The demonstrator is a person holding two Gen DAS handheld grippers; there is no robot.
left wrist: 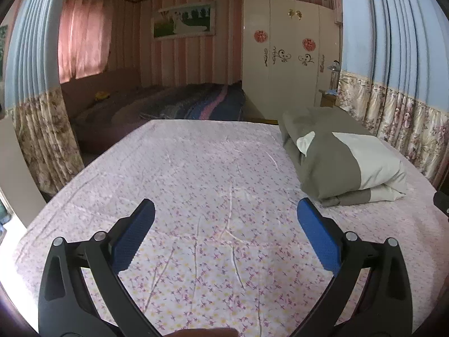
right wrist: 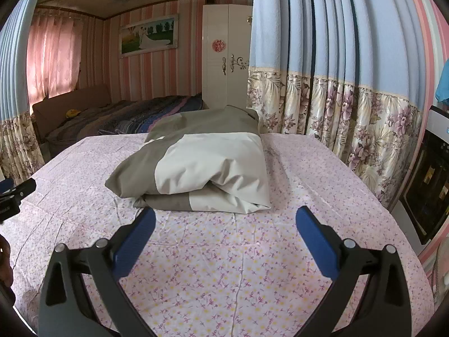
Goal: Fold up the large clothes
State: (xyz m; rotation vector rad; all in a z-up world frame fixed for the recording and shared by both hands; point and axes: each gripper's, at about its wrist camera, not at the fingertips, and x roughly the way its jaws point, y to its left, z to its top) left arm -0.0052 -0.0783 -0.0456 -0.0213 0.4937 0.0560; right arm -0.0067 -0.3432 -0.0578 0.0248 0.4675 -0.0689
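Garment point(right wrist: 196, 168) lies bundled at 12 o'clock of my right gripper point(right wrist: 226, 219), so with both grippers wide and empty, left gripper point(left wrist: 226, 210) included, I judge I should pinch 2 corners and spread it flat.

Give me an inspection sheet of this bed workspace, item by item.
Surface: pink floral bedsheet, creased, spread flat over the bed.
Job's things: grey and cream folded garment, bundled, lying on the sheet, ungripped.
Clutter: nothing seen on the sheet.
Grippers: left gripper open, empty, over bare sheet; right gripper open, empty, just short of the garment's near edge.
Cables: nothing seen.
Surroundings: blue floral-bottomed curtains, white wardrobe, second bed with dark striped blanket.
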